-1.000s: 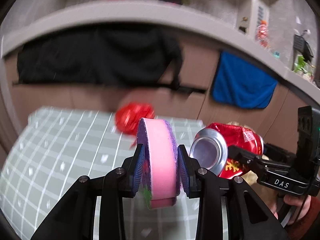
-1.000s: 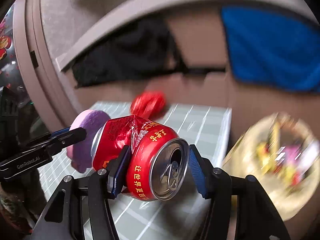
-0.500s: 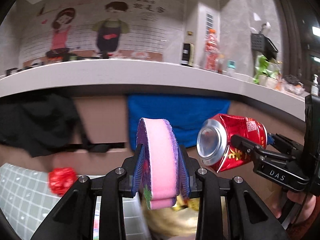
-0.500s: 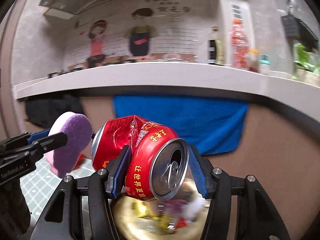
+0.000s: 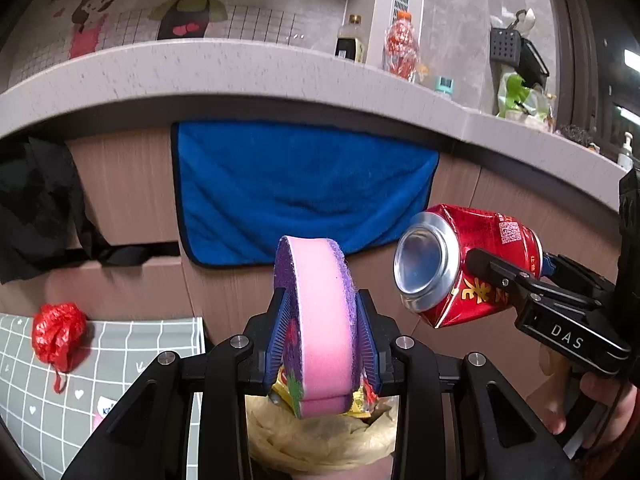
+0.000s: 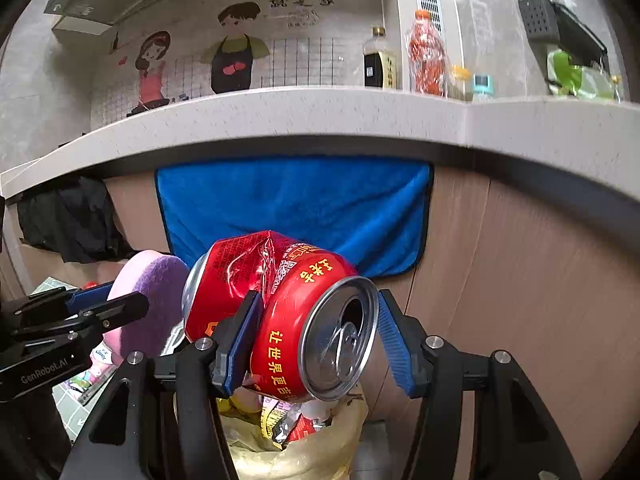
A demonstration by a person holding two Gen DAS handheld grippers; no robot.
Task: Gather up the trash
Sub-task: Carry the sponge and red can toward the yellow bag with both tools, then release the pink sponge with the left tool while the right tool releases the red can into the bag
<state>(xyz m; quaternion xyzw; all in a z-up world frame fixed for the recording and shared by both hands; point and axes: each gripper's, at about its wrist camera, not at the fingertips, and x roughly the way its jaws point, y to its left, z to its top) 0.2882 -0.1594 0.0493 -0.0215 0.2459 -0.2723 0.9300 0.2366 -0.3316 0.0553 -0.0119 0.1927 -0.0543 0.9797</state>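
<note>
Sponge [image 5: 324, 320] first: my left gripper [image 5: 323, 338] has it pinched edge-on between both blue pads, pink core and purple faces standing upright, its top poking out past the fingertips. On my other side, the right gripper [image 6: 316, 336] is clamped on a dented red can [image 6: 280, 316], jaws squeezing its crumpled middle, the opened top turned toward the camera. Both loads hang above the yellow-lined trash bag [image 6: 304, 456], which holds wrappers. A crumpled red bag [image 5: 58, 334] sits on the grid-patterned table [image 5: 120, 344], well off to my left. A blue towel [image 5: 304, 188] hangs behind.
</note>
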